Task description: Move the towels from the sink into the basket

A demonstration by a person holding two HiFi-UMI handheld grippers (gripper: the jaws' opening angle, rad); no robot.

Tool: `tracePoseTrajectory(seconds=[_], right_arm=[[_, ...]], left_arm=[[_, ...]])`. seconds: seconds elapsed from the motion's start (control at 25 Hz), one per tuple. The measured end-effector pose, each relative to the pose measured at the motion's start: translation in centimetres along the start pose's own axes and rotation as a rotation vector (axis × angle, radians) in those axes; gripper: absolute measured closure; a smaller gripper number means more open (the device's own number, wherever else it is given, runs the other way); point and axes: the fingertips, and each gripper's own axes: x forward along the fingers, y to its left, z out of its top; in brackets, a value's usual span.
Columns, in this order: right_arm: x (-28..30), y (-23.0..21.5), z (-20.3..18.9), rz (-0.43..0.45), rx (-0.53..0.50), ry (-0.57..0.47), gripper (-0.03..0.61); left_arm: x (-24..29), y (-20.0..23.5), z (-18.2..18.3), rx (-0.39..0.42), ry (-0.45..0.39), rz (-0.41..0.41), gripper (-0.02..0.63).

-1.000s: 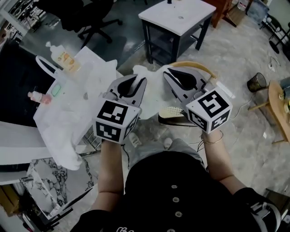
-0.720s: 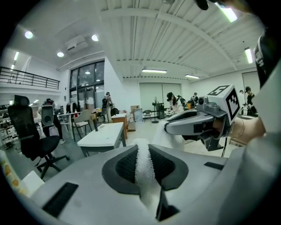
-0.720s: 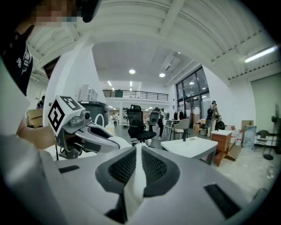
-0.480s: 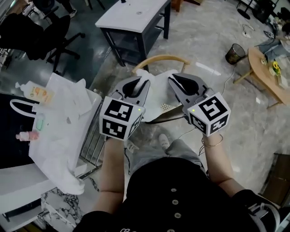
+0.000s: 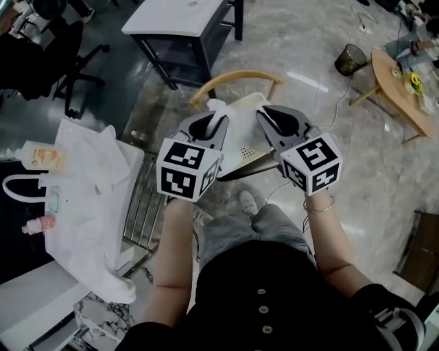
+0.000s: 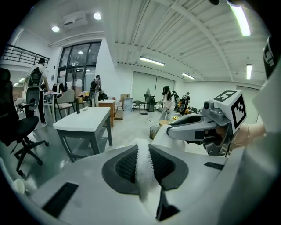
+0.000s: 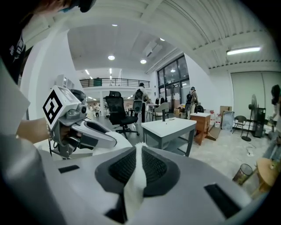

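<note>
Both hand-held grippers have drawn away from the heap of white towels (image 5: 89,199) and lowered; that heap, draped beside the dark sink (image 5: 17,240), now lies well off to the left of the left hand-held gripper (image 5: 214,122). Its jaws are clamped on a fold of white towel (image 5: 240,130), which runs up between the ribbed pads in the left gripper view. Just beside it, the right hand-held gripper (image 5: 269,113) pinches another edge of the same towel in the same way. The cloth spans the gap between the two. Below and just ahead of the jaws sits the basket (image 5: 248,152), its curved wooden handle (image 5: 236,74) arching beyond the towel. Farther ahead stands a white-topped desk (image 5: 182,14).
</note>
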Motion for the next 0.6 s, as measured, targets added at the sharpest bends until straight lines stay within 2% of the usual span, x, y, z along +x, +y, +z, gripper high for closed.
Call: tracePoseTrajectory(seconds=[0.32,0.6], right_arm=[[5.0,-1.3,-4.8,-0.02,0.024,0.131,0.542],[7.8,-2.1,-9.4,0.0,0.062,0.221,0.542]], left_arm=[[3.7,3.1,-4.6,-0.07,0.085,0.006,0.565],[7.1,4.0,-8.9,-0.116,0.172,0.002,0.563]])
